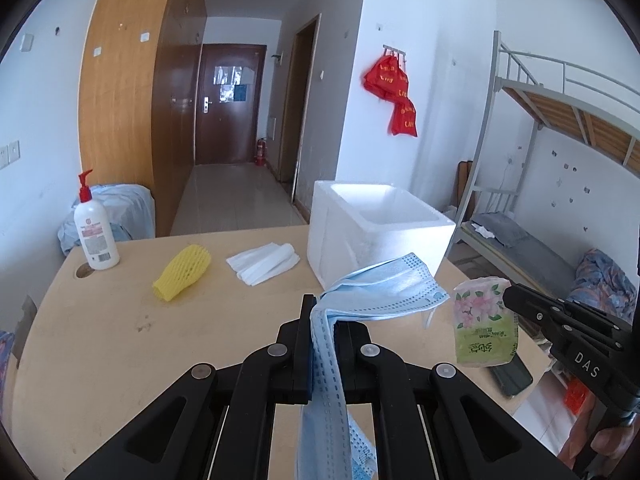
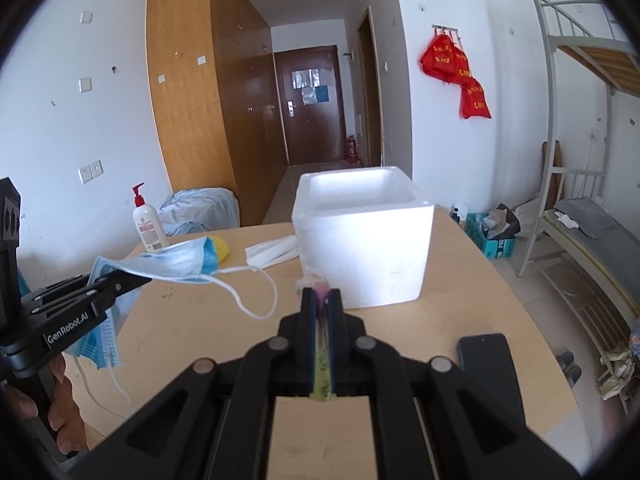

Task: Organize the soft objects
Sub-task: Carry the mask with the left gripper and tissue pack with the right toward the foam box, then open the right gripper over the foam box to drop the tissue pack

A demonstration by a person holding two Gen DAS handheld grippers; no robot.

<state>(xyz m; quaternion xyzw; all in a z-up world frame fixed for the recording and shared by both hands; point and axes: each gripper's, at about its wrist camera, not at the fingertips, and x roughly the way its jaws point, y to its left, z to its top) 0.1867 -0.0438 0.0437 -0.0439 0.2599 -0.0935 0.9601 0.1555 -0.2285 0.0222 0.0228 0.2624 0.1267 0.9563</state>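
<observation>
My left gripper [image 1: 323, 310] is shut on a bunch of blue face masks [image 1: 384, 290], which hang over the table in front of the white foam box [image 1: 376, 228]. From the right wrist view the same masks [image 2: 168, 262] fan out of the left gripper [image 2: 140, 278], ear loops dangling. My right gripper [image 2: 321, 294] is shut on a green flowered tissue pack [image 2: 323, 364], seen edge-on just before the foam box [image 2: 364, 248]. In the left wrist view that tissue pack [image 1: 484, 320] hangs from the right gripper [image 1: 508, 296]. A yellow foam net sleeve [image 1: 182, 272] and folded white foam sheets [image 1: 264, 264] lie on the table.
A white pump bottle [image 1: 94, 232] with a red top stands at the table's far left beside a round hole [image 1: 83, 271]. A black phone [image 2: 486, 360] lies near the table's right edge. A metal bunk bed [image 2: 580, 216] stands to the right, a hallway behind.
</observation>
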